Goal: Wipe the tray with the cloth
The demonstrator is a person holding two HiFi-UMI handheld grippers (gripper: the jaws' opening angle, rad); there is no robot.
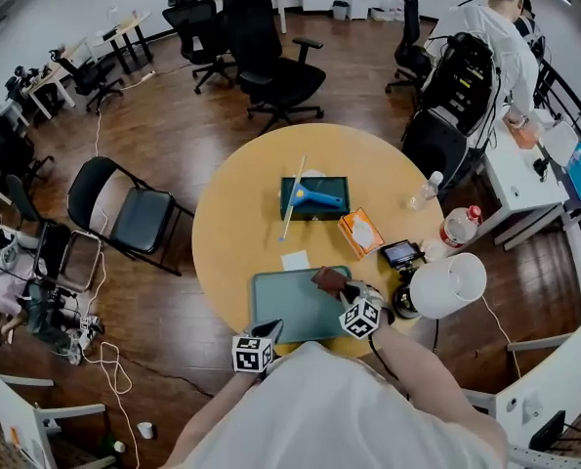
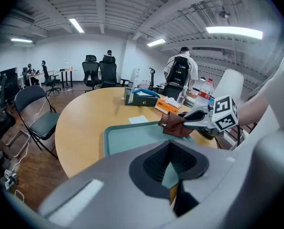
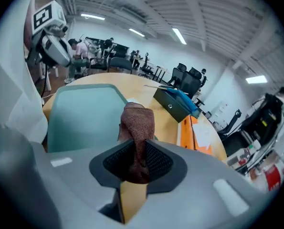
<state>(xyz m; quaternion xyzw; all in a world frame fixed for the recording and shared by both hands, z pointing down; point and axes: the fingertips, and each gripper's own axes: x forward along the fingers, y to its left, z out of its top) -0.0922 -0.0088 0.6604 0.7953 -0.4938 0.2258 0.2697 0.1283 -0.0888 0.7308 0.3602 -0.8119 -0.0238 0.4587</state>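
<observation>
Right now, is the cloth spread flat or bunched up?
Bunched. The right tool has its jaws shut on the cloth, which sticks out as a crumpled wad at the far right corner of the tray, not laid flat.

The brown terry cloth (image 3: 138,128) had its lower end buried between the right gripper (image 3: 134,165) fingers. The teal rectangular plastic tray (image 2: 127,138) had its near rim hidden between the left gripper (image 2: 172,173) fingers.

Round wooden table (image 1: 231,223): teal tray (image 1: 280,311), paper slip (image 1: 295,260), green box (image 1: 314,215), orange box (image 1: 360,233), bottle (image 1: 424,191).
</observation>
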